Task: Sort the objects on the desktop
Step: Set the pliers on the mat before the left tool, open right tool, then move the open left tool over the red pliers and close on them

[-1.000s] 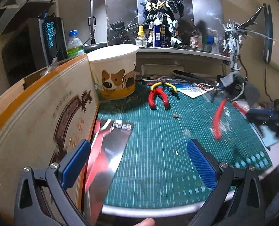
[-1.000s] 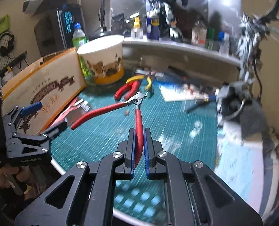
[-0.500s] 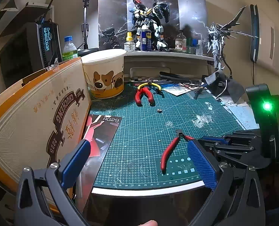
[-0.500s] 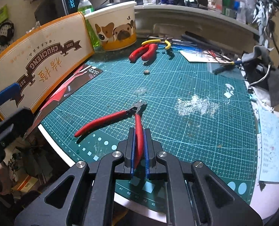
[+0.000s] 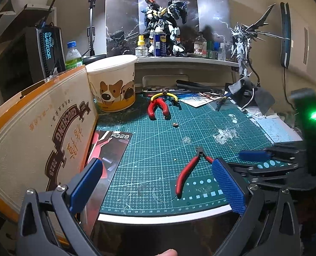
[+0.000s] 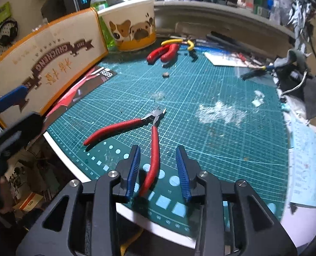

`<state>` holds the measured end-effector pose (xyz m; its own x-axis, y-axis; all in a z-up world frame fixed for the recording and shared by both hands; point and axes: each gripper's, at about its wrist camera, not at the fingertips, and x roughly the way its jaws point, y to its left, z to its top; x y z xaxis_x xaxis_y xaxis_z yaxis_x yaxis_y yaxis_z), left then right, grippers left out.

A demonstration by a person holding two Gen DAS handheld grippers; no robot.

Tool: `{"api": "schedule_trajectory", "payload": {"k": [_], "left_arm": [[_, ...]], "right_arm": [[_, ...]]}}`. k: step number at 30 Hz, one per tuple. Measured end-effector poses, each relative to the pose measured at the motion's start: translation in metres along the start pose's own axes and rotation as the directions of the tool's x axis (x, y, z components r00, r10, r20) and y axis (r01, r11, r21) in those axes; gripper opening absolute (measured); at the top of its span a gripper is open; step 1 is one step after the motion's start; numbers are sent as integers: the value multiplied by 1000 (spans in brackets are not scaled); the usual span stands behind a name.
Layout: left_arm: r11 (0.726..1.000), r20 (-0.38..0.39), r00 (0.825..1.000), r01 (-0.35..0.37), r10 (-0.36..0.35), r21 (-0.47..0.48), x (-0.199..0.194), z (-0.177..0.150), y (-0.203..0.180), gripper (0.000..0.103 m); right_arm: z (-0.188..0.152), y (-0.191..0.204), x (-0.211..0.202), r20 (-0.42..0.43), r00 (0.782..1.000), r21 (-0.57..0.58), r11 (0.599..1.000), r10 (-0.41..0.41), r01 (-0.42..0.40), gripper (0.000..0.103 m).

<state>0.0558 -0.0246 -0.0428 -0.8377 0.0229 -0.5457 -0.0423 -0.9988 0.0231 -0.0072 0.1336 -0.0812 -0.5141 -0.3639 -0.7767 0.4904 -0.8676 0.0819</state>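
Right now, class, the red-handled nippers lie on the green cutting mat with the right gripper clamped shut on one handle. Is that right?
Not quite. The right wrist view shows the right gripper with its jaws opening, pads clear of the handle between them. The red-handled nippers do lie on the green cutting mat.

Black hand-held gripper [image 6: 159,170] frames, ribbed blue finger pads [image 6: 182,170], silver screws [image 6: 113,173].

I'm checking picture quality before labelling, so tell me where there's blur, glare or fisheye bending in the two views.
Left wrist view: the green light flares and the right claw under it is smeared; the shelf bows. Right wrist view: the cutting mat edge curves strongly, the left claw at the frame's side is blurred, while the red nippers look sharp.
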Motion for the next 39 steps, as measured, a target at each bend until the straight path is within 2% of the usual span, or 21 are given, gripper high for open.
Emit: {"api": "schedule_trajectory", "payload": {"k": [3, 6, 8, 10, 13, 16, 25, 28, 34, 39], "left_arm": [[1000, 14, 1000, 4, -4, 2, -1, 7, -2, 103], [1000, 38, 999, 5, -5, 7, -4, 17, -3, 103], [1000, 53, 999, 4, -5, 9, -6, 26, -4, 103], [1000, 61, 998, 7, -7, 8, -6, 32, -5, 103], [1000, 63, 998, 17, -17, -3, -3, 38, -5, 103], [1000, 55, 998, 22, -21, -22, 1, 40, -7, 103], [999, 30, 999, 44, -43, -26, 22, 32, -29, 103], [997, 7, 998, 55, -55, -49, 40, 21, -38, 103], [997, -45, 996, 77, -79, -27, 75, -10, -67, 103], [996, -52, 995, 86, -87, -27, 82, -28, -69, 103]], "right_arm": [[0, -7, -25, 43, 999, 14, 1000, -23, 22, 48], [-6, -16, -64, 127, 990, 36, 998, -60, 56, 52], [-14, -23, -91, 196, 976, 65, 994, -98, 87, 57], [-23, -29, -117, 256, 957, 94, 989, -136, 116, 66], [-41, -36, -145, 306, 933, 134, 979, -189, 154, 69], [-61, -44, -155, 298, 931, 177, 971, -210, 163, 69], [-95, -60, -137, 234, 956, 285, 953, -175, 105, 69], [-100, -56, -130, 233, 960, 283, 955, -154, 84, 68], [-104, -50, -115, 216, 969, 278, 959, -118, 55, 68], [-109, -48, -109, 209, 973, 287, 957, -100, 37, 68]]}}
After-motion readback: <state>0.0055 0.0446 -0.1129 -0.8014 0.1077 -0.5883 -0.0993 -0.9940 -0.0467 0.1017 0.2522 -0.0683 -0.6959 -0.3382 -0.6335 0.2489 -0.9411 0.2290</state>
